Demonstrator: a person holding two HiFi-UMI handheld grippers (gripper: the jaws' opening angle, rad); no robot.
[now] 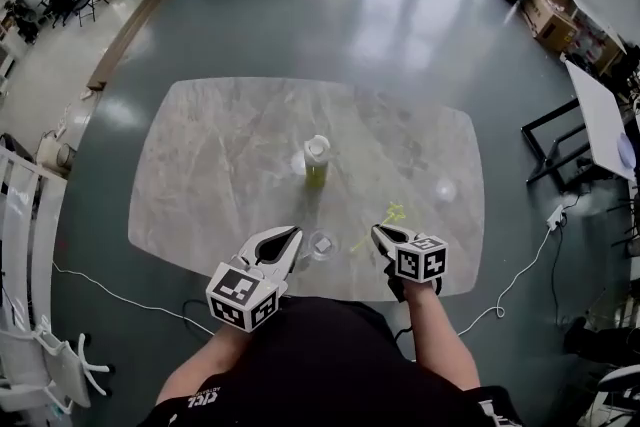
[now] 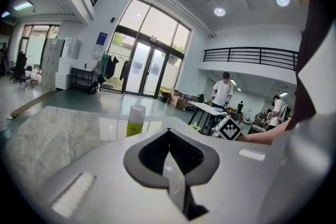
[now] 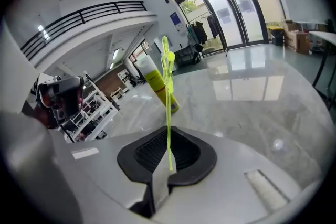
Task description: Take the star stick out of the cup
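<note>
Star stick (image 3: 168,107) in right tongs (image 3: 167,166), marble table (image 1: 200,165)

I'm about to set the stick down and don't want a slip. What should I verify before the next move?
1. Right gripper shut on stick: ok.
2. Stick clear of cup: ok, going by the head view.
3. Left gripper steadying cup: cannot tell; its jaws are together, beside the cup.
4. Bottle upright and away from the stick: ok.
5. Bare table to lay the stick on: ok.
</note>
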